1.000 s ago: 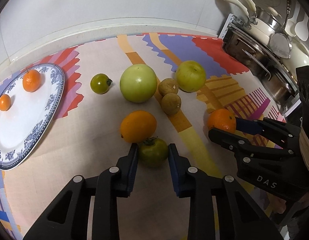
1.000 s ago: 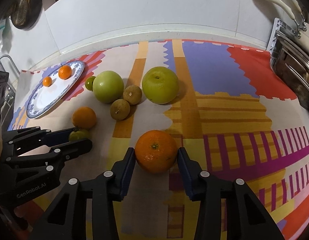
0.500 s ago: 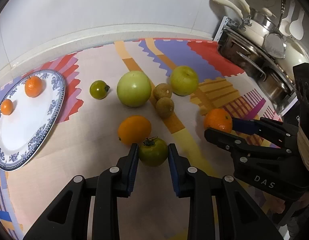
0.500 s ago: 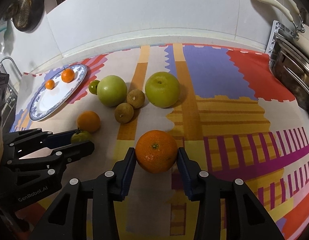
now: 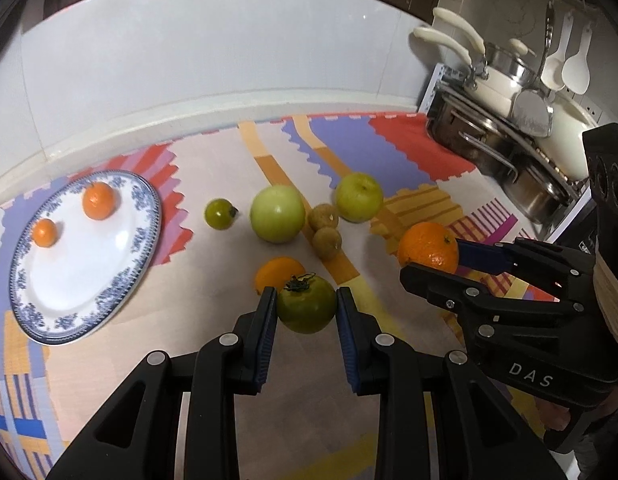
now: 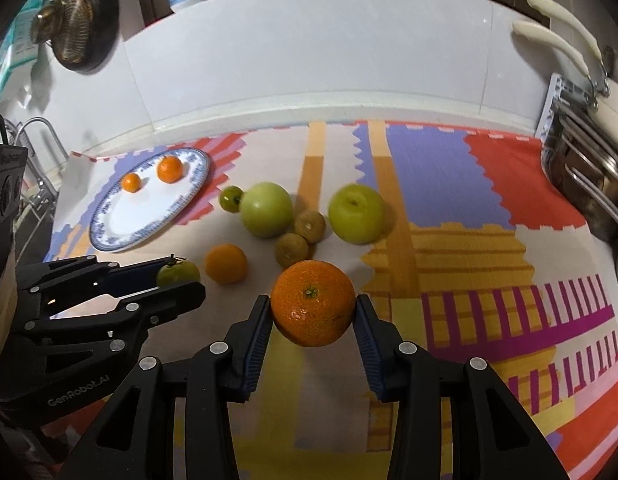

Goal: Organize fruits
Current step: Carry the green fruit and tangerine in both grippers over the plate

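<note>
Holding green stemmed tomato [image 5: 307, 307] in left tongs [image 5: 306, 309], big round orange [image 6: 312, 303] in right tongs [image 6: 312, 312]; blue-rimmed white plate [image 5: 145, 240] has two small oranges, six fruits left on worktop

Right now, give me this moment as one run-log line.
left tool: shut on green tomato | right tool: shut on orange | plate: two small oranges | other fruit loose on mat

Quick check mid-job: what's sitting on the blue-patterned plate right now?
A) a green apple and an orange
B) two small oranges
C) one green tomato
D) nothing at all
B: the plate carries two small oranges and nothing else; the green tomato is gripped by the left gripper, and the large orange by the right gripper.
</note>
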